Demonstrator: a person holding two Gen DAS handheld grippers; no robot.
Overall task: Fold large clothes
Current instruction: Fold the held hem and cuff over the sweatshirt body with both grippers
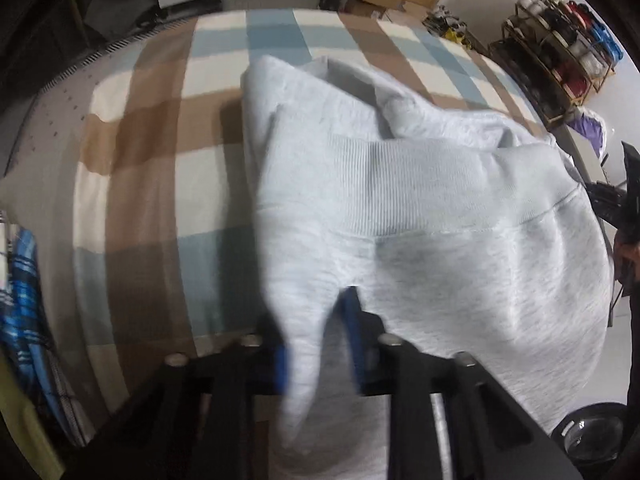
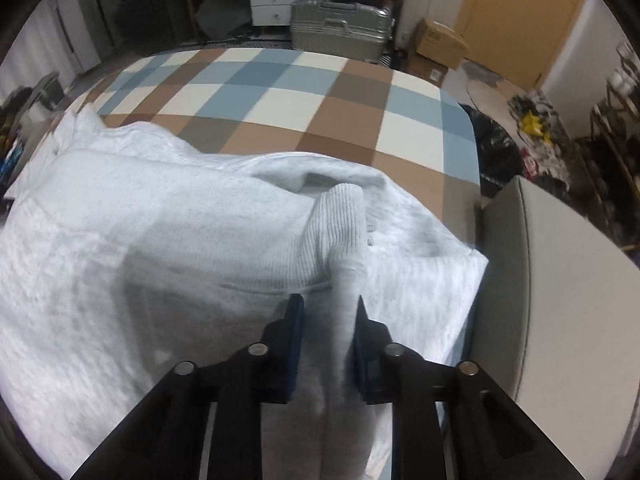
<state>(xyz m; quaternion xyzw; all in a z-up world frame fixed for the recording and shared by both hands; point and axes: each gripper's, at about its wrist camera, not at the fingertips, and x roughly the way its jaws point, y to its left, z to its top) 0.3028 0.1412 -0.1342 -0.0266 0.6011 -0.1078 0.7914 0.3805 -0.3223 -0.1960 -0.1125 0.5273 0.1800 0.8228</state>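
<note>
The pale grey sweatshirt [image 1: 420, 208] lies crumpled on the checked bed [image 1: 152, 128], its long axis running nine to three (ribbed band toward twelve). The left gripper [image 1: 316, 344] and right gripper [image 2: 328, 320] each pinch a fold of it.

**Pale grey sweatshirt, crumpled and partly lifted over the checked surface**

A large pale heather-grey sweatshirt of fleecy knit [image 1: 460, 264] [image 2: 140, 248] lies heaped across a surface checked in cream, blue and brown. It is not flat: the cloth is bunched in soft ridges and overlapping layers. A wide ribbed band [image 1: 400, 184] runs across the garment in the left wrist view, slightly curved. In the right wrist view a ribbed part [image 2: 340, 224] stands up in a rounded fold and narrows downward into a pinched strip. Another narrow pinched fold [image 1: 300, 344] hangs at the near edge in the left wrist view. Both views are blurred.
</note>
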